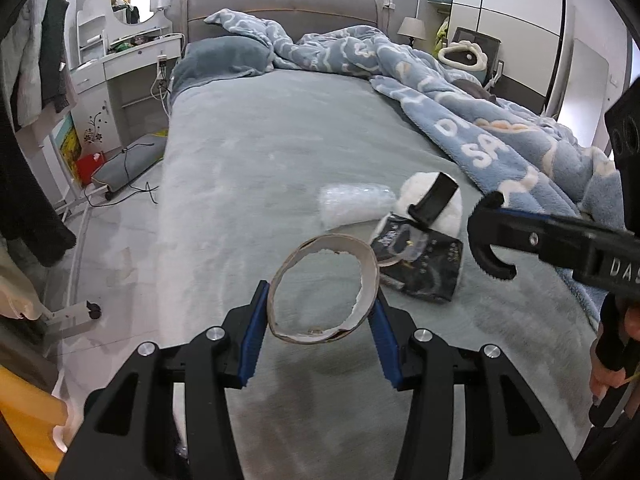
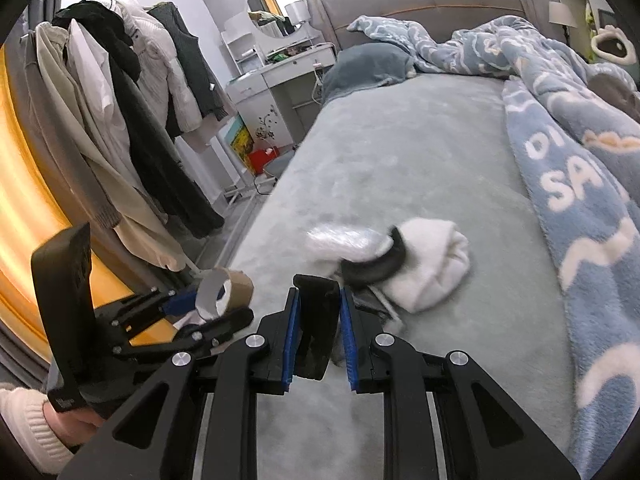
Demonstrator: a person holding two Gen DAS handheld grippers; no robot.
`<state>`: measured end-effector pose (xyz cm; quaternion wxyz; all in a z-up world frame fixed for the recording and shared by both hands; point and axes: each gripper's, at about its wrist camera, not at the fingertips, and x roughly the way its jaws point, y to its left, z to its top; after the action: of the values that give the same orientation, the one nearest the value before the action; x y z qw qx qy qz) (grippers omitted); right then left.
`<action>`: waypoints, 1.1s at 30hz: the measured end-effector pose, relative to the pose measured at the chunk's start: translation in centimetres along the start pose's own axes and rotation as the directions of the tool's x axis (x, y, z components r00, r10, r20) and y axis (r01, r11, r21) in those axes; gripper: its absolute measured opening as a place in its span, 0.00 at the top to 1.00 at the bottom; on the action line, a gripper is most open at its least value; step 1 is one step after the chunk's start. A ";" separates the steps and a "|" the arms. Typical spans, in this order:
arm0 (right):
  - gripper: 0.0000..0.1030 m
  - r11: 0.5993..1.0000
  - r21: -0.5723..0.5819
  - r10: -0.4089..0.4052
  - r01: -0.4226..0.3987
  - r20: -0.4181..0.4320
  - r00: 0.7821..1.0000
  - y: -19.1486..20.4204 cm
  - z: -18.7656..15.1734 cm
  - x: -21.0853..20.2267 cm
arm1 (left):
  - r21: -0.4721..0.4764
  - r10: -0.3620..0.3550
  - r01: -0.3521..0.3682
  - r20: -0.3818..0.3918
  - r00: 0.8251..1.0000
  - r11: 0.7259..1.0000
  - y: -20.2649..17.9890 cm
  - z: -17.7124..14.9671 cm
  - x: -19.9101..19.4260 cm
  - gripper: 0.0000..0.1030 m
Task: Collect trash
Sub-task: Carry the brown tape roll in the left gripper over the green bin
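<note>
My left gripper is shut on a torn cardboard tape ring and holds it above the grey bed; ring and gripper also show in the right wrist view. My right gripper is shut on a curved black plastic strip, whose far end arcs over a white fluffy bundle. A clear plastic wrapper and a dark printed packet lie on the bed beside the bundle.
A rumpled blue blanket covers the bed's right side. A clothes rack full of coats stands left of the bed. A white dressing table with a round mirror stands by the headboard. Cables and a red box lie on the floor.
</note>
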<state>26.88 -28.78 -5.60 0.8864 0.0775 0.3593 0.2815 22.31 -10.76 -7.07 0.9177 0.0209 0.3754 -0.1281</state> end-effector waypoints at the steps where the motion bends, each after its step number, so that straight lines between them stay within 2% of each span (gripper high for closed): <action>1: 0.80 1.000 -0.005 0.002 -0.002 -0.001 1.000 0.4 0.1 0.2 | 0.000 0.004 -0.004 0.001 1.000 1.000 0.4 -0.1 -0.2 0.50; 20: 0.80 0.988 -0.129 0.078 -0.083 -0.048 0.996 9.6 1.8 4.3 | -0.055 0.076 -0.075 0.000 0.997 0.996 7.8 -1.5 -4.1 0.50; 28: 0.80 0.983 -0.122 0.126 -0.135 -0.081 0.989 12.4 2.3 6.3 | -0.126 0.087 -0.096 -0.071 0.994 0.987 12.2 -3.3 -4.7 0.50; 33: 0.80 0.977 -0.137 0.152 -0.164 -0.100 0.983 14.6 2.4 7.7 | -0.149 0.108 -0.128 -0.135 0.985 0.980 14.9 -4.8 -4.3 0.50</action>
<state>26.51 -12.24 -3.44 0.8476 0.0288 0.3698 0.3796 19.81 5.27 -8.36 0.8970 -0.0213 0.4396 -0.0416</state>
